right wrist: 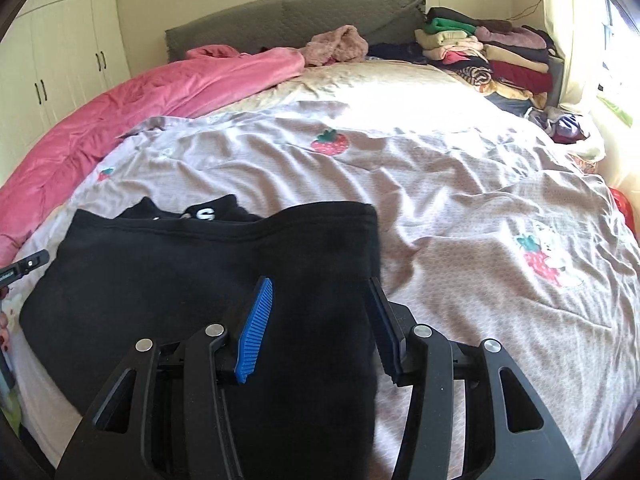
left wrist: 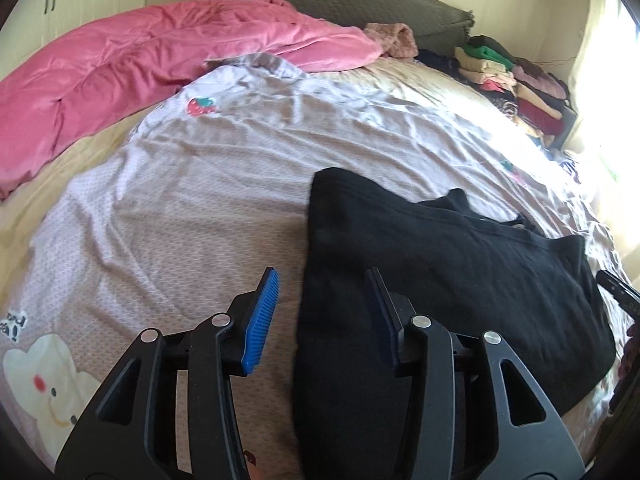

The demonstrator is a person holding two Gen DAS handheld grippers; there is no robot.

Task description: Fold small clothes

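A black garment [left wrist: 440, 260] lies spread flat on the bed, with white lettering showing at its far edge [right wrist: 202, 214]. My left gripper [left wrist: 322, 314] hovers low over the garment's left edge, open, with that edge lying loose between the blue pads [left wrist: 262, 320]. My right gripper [right wrist: 320, 330] is open over the garment's right edge, black cloth [right wrist: 160, 280] beneath and between its pads without being pinched. A bit of the right tool's frame [left wrist: 618, 292] shows at the far right of the left wrist view.
A wrinkled pale sheet with strawberry prints [right wrist: 440, 200] covers the bed. A pink quilt [left wrist: 140, 60] is bunched along the left side. Several folded clothes are stacked [right wrist: 500, 56] at the far right by the grey headboard [right wrist: 280, 20]. Cream wardrobe doors [right wrist: 60, 40] stand on the left.
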